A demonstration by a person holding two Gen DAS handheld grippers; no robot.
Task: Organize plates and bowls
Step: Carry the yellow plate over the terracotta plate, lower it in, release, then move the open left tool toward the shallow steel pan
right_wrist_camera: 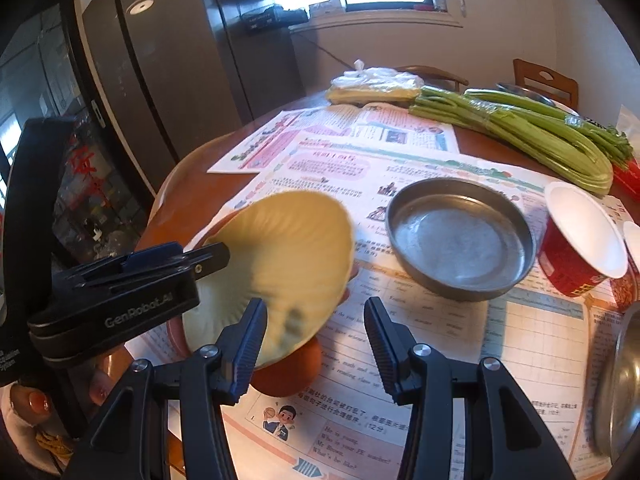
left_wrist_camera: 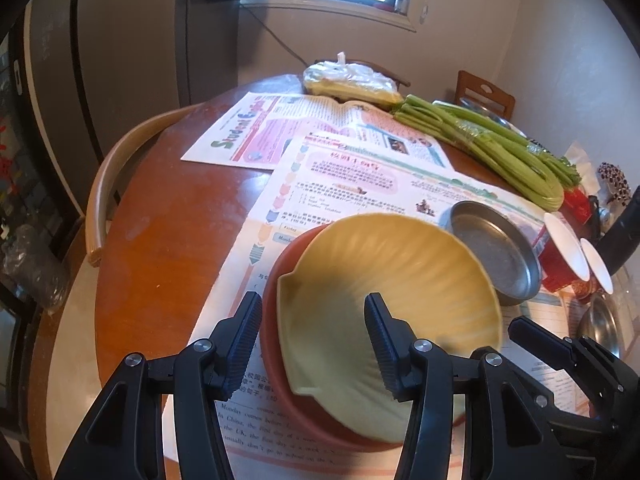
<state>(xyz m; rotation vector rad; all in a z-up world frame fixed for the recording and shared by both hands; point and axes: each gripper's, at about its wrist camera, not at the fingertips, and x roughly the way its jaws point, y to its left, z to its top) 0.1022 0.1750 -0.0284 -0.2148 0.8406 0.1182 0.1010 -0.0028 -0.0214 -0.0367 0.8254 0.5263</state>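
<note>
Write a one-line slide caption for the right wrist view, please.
Left hand-held gripper tilts a yellow plate over an orange bowl, beside a metal dish.

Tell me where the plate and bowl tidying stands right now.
Done: nothing fully stacked yet. In hand: the left gripper grips the rim of the yellow bowl, tilted over the orange plate, not yet seated flat. Left: the metal dish sits alone on the newspaper, two red cups lie tipped beside it, and the right gripper holds nothing.
</note>
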